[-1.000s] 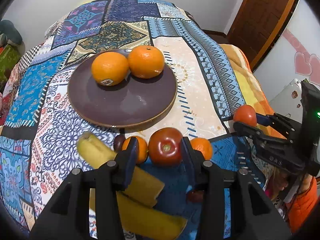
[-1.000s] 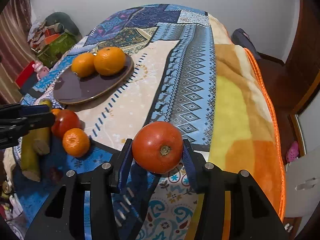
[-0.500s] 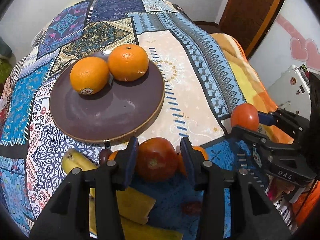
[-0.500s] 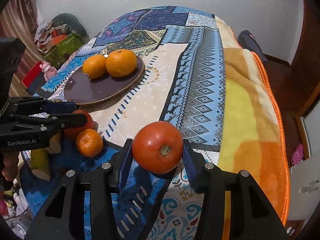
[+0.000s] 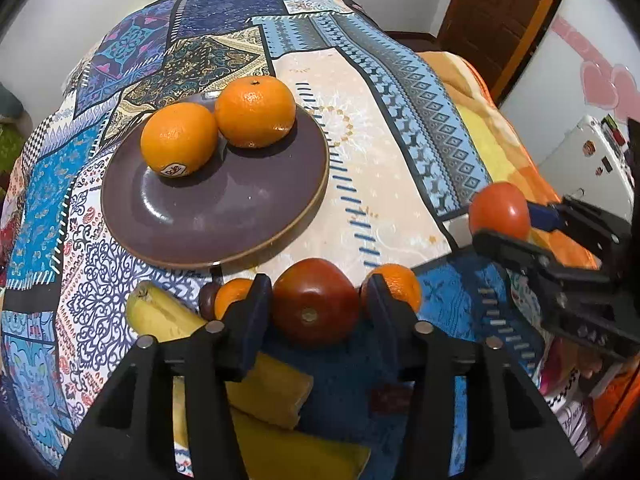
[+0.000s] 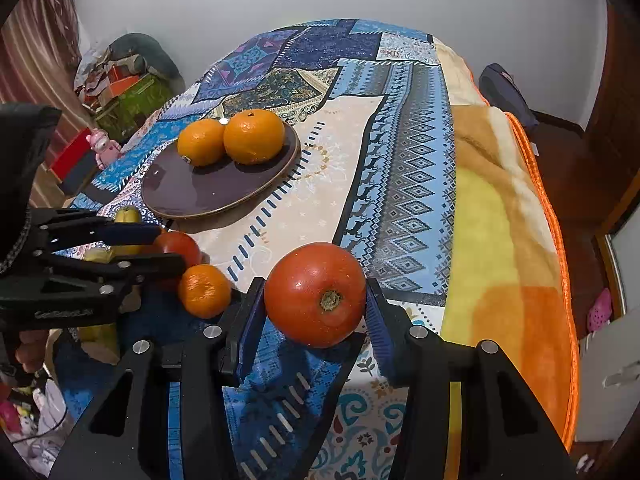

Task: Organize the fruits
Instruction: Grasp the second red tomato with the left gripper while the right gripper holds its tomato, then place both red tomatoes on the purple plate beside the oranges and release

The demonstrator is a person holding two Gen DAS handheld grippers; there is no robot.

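Observation:
A brown plate (image 5: pixel 224 216) holds two large oranges (image 5: pixel 179 139) (image 5: pixel 255 111) on the patchwork cloth; it also shows in the right wrist view (image 6: pixel 208 196). My left gripper (image 5: pixel 316 304) is shut on a dark red tomato (image 5: pixel 315 308), just in front of the plate. My right gripper (image 6: pixel 316 300) is shut on a second red tomato (image 6: pixel 315 294), held above the cloth; it shows at the right of the left wrist view (image 5: pixel 498 210). Two small mandarins (image 5: pixel 394 286) (image 5: pixel 232 300) and bananas (image 5: pixel 168 316) lie near the left gripper.
A small dark fruit (image 5: pixel 207 300) sits beside the left mandarin. An orange and yellow blanket (image 6: pixel 504 240) covers the right side of the surface. Clutter (image 6: pixel 124 88) lies on the floor at far left. A wooden door (image 5: pixel 500 12) stands at the back right.
My left gripper has closed in on the dark tomato and moved nearer the plate. My right gripper has carried its tomato a little forward and left.

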